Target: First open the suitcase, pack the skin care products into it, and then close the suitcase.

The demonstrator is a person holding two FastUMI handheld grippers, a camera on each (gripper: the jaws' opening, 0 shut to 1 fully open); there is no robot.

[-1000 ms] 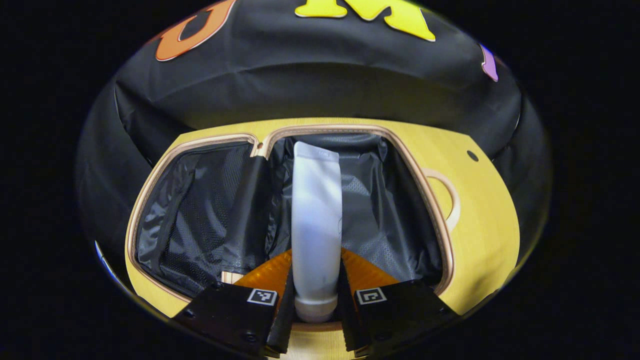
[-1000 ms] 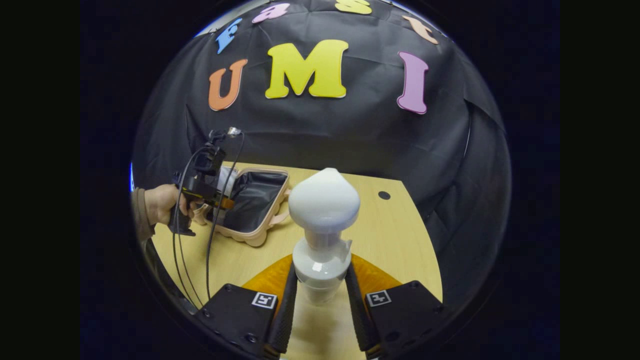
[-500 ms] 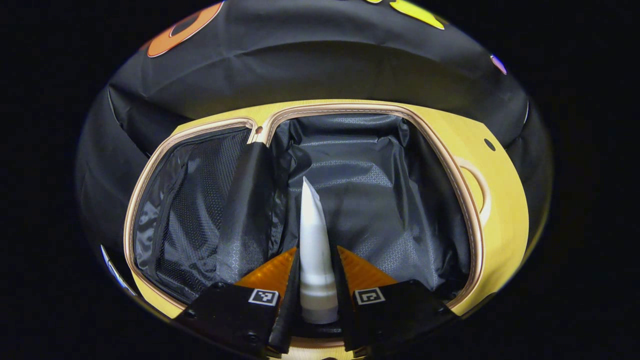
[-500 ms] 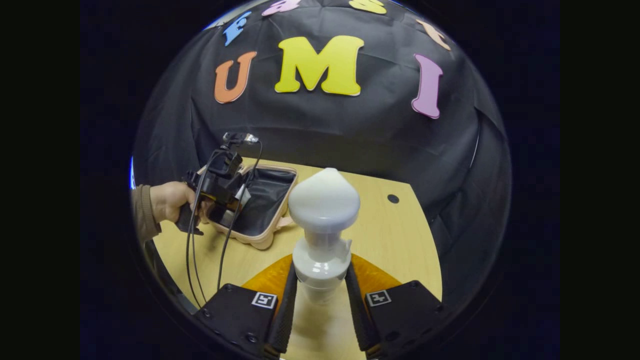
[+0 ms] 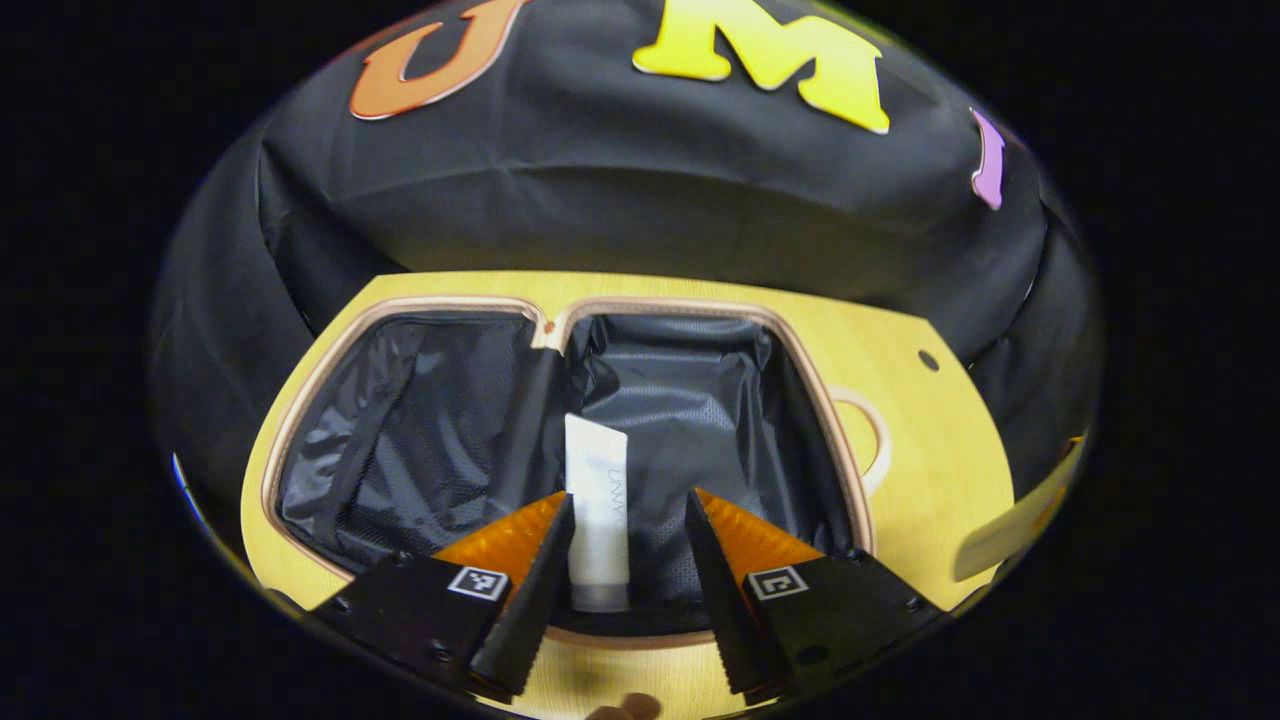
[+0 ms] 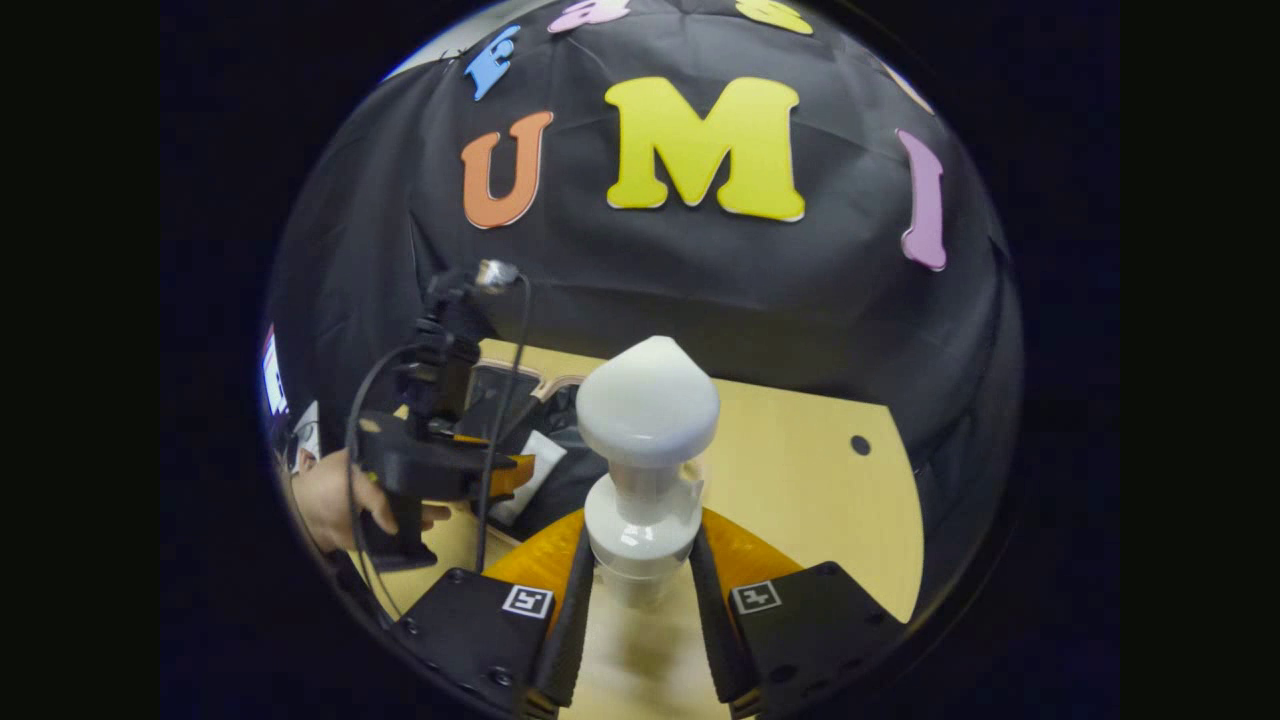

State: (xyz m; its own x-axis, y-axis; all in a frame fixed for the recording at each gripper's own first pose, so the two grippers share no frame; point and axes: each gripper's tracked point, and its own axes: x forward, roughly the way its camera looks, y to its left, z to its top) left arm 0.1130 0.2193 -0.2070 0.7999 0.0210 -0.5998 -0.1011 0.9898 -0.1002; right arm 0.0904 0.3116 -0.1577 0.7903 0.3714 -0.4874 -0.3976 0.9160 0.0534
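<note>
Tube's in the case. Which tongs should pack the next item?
Right. The right tongs already grip the pump bottle beside the open suitcase; the left tongs are open over the tube.

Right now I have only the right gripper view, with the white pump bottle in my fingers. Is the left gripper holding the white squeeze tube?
Observer: No. The left gripper is open, and the white squeeze tube lies on the black lining between its spread fingers.
Operator: Which half of the suitcase?
Observer: In the left gripper view it is in the right half of the open beige suitcase, close beside the middle divider.
Operator: Any room for my white pump bottle?
Observer: Probably; the lining to the right of the tube is bare.
</note>
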